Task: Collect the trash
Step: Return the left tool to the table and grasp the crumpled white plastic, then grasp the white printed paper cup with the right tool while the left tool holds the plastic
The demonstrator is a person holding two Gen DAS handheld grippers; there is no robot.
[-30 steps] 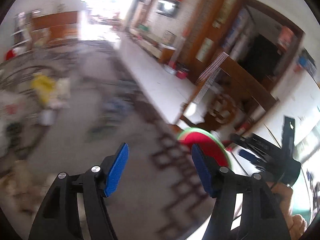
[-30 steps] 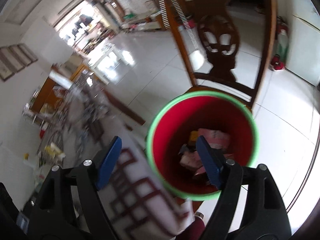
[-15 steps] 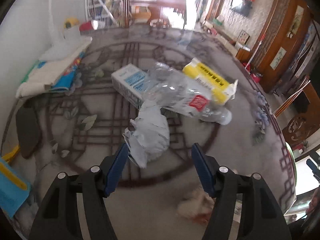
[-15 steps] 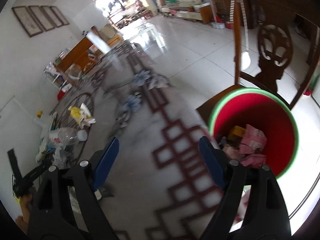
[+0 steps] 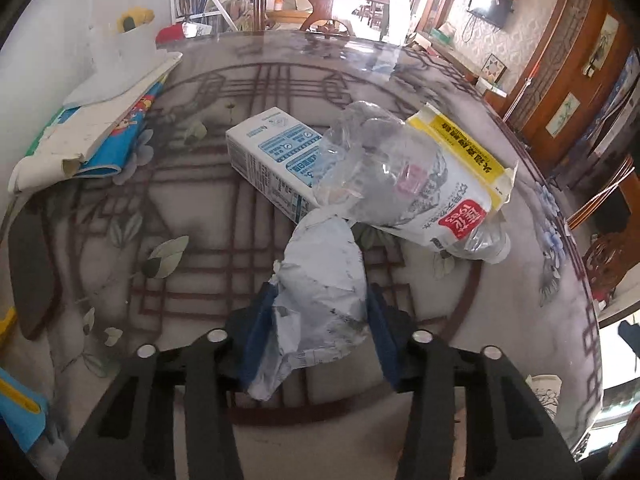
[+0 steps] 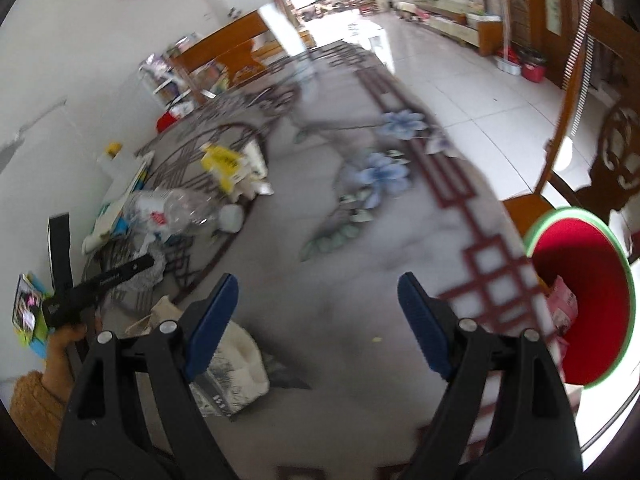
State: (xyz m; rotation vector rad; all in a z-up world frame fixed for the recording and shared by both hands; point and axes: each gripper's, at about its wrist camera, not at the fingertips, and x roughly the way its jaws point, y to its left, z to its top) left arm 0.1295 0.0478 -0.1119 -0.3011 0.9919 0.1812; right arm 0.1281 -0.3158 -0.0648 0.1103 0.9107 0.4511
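1. On the round patterned worktop (image 5: 192,216), in the left wrist view, the left gripper (image 5: 318,332) points steeply down at a crumpled pale-blue wrapper (image 5: 320,304) lying at 6 o'clock of the trash pile.
2. Its blue fingers (image 5: 256,332) are closing on that wrapper, one pad at each side; the paper bulges between them and both pads appear to touch it.
3. At 12 o'clock from the wrapper, touching its top, lies a crushed clear bottle (image 5: 396,184) with a red label, cap end toward 4 o'clock.
4. A white-and-blue carton (image 5: 272,152) lies at 10 o'clock of the bottle, partly under it; a yellow-and-white box (image 5: 468,148) lies behind the bottle at 2 o'clock.
5. A stack of papers (image 5: 100,120) rests near the worktop's edge at 9 to 10 o'clock.
6. In the right wrist view, which is blurred, the right gripper (image 6: 318,320) hangs over bare worktop with its fingers (image 6: 212,320) spread wide and nothing between them.
7. A red bin (image 6: 588,304) with a green rim stands off the worktop's edge at 3 o'clock, with pink packaging inside.
8. A crumpled white bag (image 6: 236,368) lies on the worktop just behind the right gripper's left finger, at 8 o'clock.
9. The person's hand (image 6: 64,344), in a mustard sleeve, holds the left gripper at 9 o'clock.
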